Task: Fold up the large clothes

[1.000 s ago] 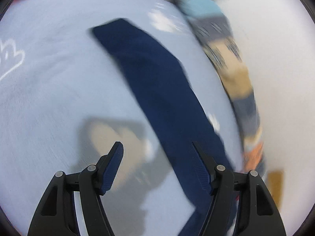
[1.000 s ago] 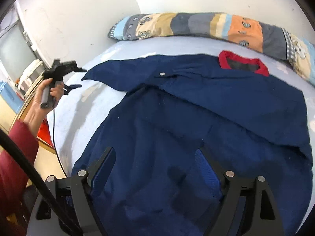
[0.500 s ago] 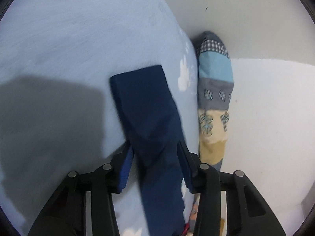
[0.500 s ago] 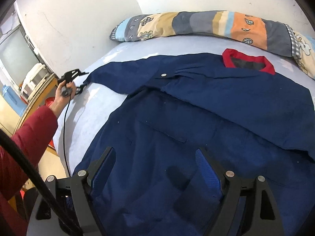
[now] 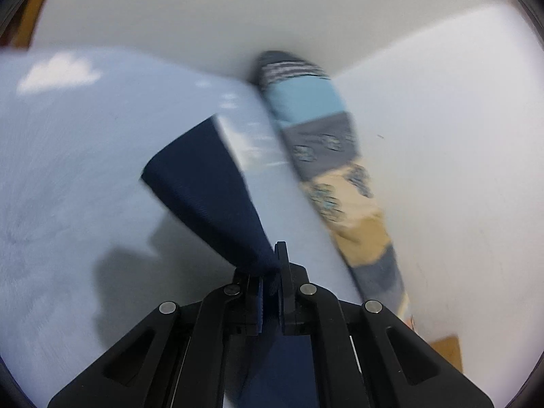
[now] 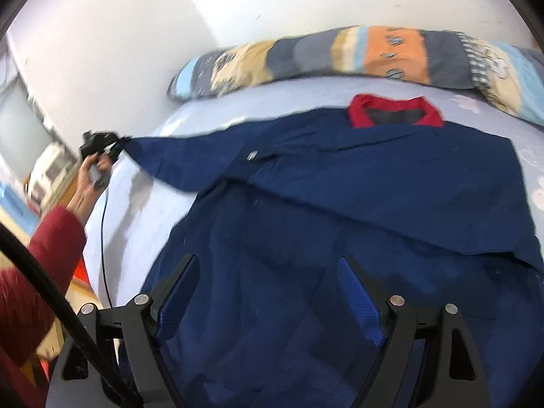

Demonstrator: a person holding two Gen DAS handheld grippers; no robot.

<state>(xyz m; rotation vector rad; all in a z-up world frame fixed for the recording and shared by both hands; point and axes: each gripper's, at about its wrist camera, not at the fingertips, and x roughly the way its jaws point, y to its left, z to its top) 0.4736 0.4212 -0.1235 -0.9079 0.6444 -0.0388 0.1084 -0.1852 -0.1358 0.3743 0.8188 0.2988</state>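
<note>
A large navy jacket [image 6: 357, 210] with a red collar [image 6: 396, 110] lies spread on a light blue bed [image 6: 306, 91]. My left gripper [image 5: 272, 268] is shut on the end of the jacket's sleeve [image 5: 210, 197] and holds it lifted off the sheet. In the right wrist view the left gripper [image 6: 102, 142] shows at the far left, pulling the sleeve [image 6: 176, 159] out straight. My right gripper [image 6: 268, 292] is open and empty, hovering over the jacket's lower body.
A long patchwork pillow [image 6: 357, 57] lies along the white wall [image 6: 306, 0] at the head of the bed; it also shows in the left wrist view [image 5: 326, 156]. The bed's left edge drops to a wooden floor [image 6: 78, 292]. A black cable [image 6: 105, 238] hangs there.
My left gripper closed on the sleeve end and lifted it, pulling the sleeve outward to the left. My right gripper stayed open over the jacket, with the view shifting slightly.
</note>
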